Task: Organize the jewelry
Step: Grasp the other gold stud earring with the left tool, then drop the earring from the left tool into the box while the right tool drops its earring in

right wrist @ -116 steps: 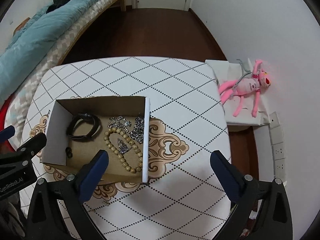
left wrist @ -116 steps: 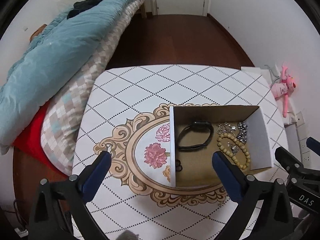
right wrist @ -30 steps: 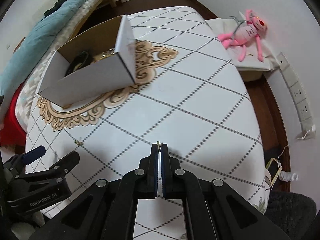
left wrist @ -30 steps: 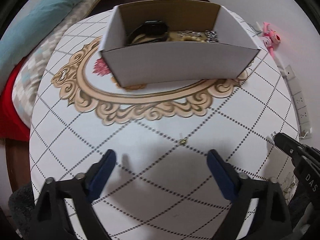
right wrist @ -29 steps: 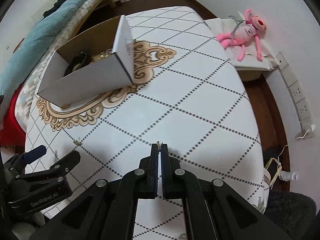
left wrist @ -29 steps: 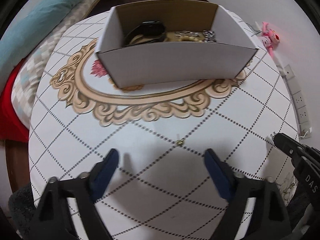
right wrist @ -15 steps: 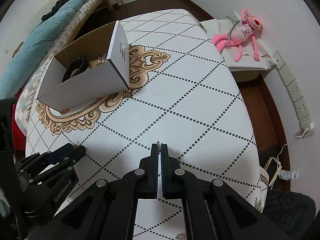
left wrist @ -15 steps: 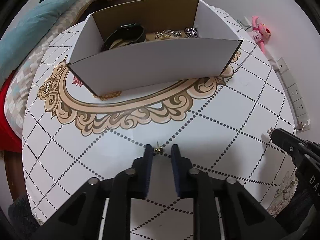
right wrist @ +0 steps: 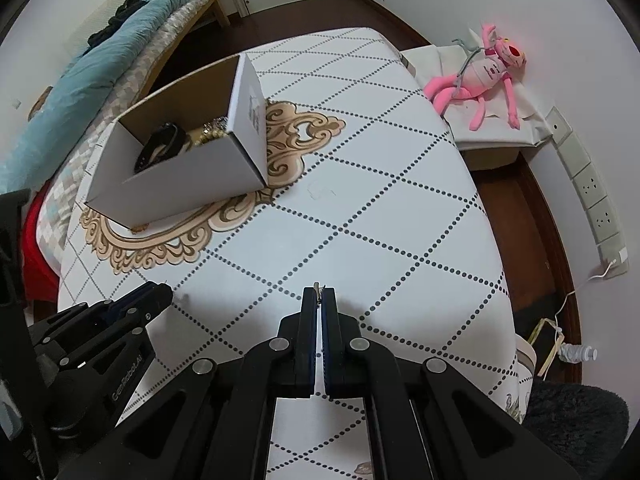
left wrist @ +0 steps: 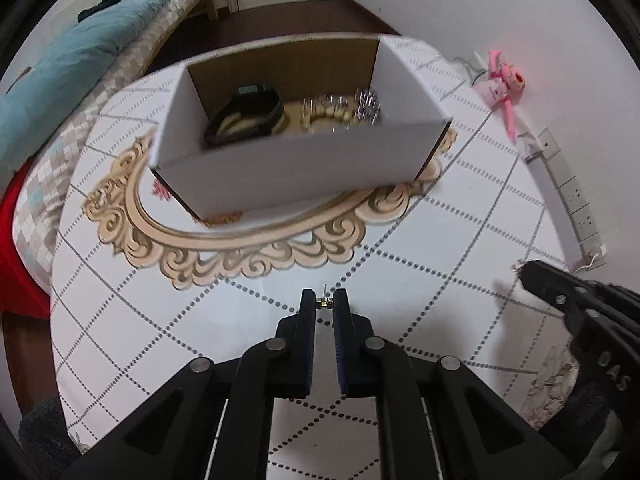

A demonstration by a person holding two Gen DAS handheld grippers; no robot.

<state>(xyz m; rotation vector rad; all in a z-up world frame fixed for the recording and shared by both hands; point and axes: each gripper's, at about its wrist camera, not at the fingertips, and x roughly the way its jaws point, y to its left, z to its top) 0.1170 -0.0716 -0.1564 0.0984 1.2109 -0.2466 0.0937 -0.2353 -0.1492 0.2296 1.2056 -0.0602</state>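
Note:
A white cardboard box (left wrist: 304, 164) stands on the patterned table and holds a black band (left wrist: 244, 114), a bead bracelet (left wrist: 328, 114) and silver pieces. My left gripper (left wrist: 324, 302) is shut on a small gold earring (left wrist: 323, 301), lifted a little above the table in front of the box. My right gripper (right wrist: 319, 291) is shut on another small earring (right wrist: 318, 289) whose tip sticks out between the fingertips. The box also shows in the right wrist view (right wrist: 180, 160), to the far left of the right gripper.
The table (right wrist: 380, 216) has a white cloth with dotted diamonds and a gold ornament. A bed with a teal quilt (left wrist: 80, 52) lies at the left. A pink plush toy (right wrist: 480, 76) sits on a low stand at the right, near wall sockets (right wrist: 596, 200).
My left gripper has closed on the gold earring that lay on the table and has lifted it toward the box. My right gripper stays shut on its earring.

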